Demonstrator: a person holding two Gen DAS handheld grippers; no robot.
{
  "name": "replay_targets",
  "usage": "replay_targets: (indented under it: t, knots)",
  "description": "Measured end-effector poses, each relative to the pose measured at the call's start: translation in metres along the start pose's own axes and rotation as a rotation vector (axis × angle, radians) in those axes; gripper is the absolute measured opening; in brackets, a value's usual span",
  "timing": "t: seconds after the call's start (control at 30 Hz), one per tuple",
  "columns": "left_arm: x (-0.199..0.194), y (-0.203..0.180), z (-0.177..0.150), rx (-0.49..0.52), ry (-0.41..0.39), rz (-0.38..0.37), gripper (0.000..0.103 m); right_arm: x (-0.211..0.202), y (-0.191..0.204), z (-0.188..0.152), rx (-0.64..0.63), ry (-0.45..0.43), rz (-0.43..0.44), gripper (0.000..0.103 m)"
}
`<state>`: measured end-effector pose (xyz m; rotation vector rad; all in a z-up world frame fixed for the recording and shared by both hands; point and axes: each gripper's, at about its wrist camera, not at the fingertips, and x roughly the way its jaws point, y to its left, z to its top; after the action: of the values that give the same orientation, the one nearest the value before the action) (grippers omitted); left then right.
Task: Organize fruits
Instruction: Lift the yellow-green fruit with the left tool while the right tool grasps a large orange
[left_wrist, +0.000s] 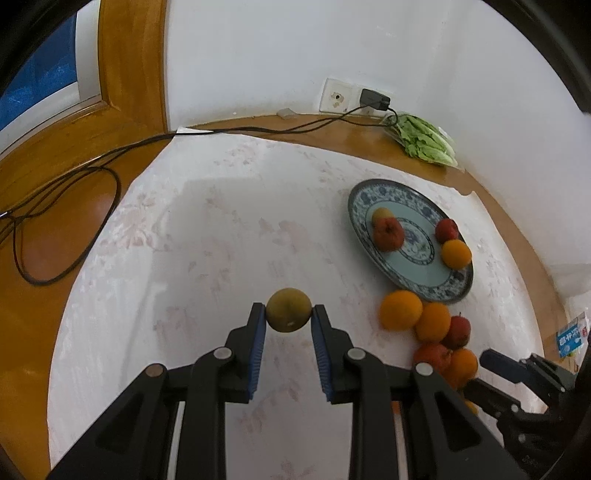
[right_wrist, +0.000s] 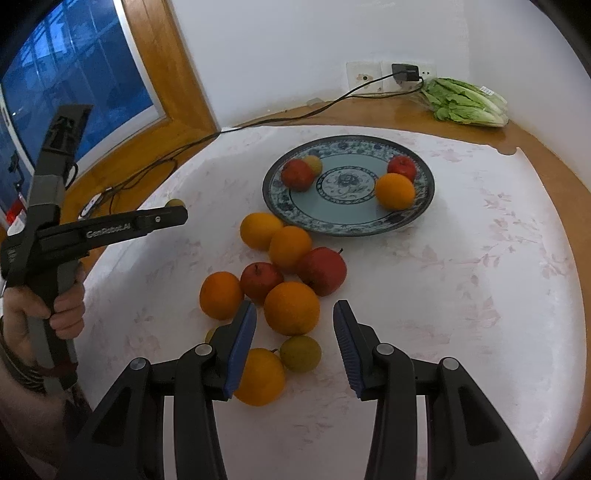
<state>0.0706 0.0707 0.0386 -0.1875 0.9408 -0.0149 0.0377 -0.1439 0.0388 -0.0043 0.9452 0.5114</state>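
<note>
Green fruit (left_wrist: 288, 309) pinched by left hand-held gripper (left_wrist: 288, 317); right hand-held gripper (right_wrist: 294, 314) spread above oranges (right_wrist: 291, 308).

Lighting: dim, even indoor light; your window (right_wrist: 74, 74) shows dark blue. Shadows: soft, faint under fruit. Glare: mild on the wooden tabletop (left_wrist: 354, 136). Distortion: strong fisheye bending, black vignetted corners. Focus: slightly soft throughout.

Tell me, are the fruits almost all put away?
Not yet. Four fruits sit on the plate: two apples, an orange and a small yellowish fruit. The left hand-held gripper holds a green fruit above the table. The right hand-held gripper is open over the pile on the tablecloth, where about nine fruits wait.
</note>
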Motion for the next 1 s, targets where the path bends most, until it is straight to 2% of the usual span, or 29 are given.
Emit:
replay_targets:
  t: [0.73, 1.0]
  knots:
    - [-0.005, -0.011, -0.012, -0.026, 0.013, -0.020, 0.026, 0.021, 0.001, 0.002, -0.013, 0.034, 0.025, 0.045]
    - [-0.005, -0.014, -0.012, -0.023, 0.015, -0.019, 0.026, 0.019, -0.002, 0.003, 0.009, 0.031, 0.042, 0.037]
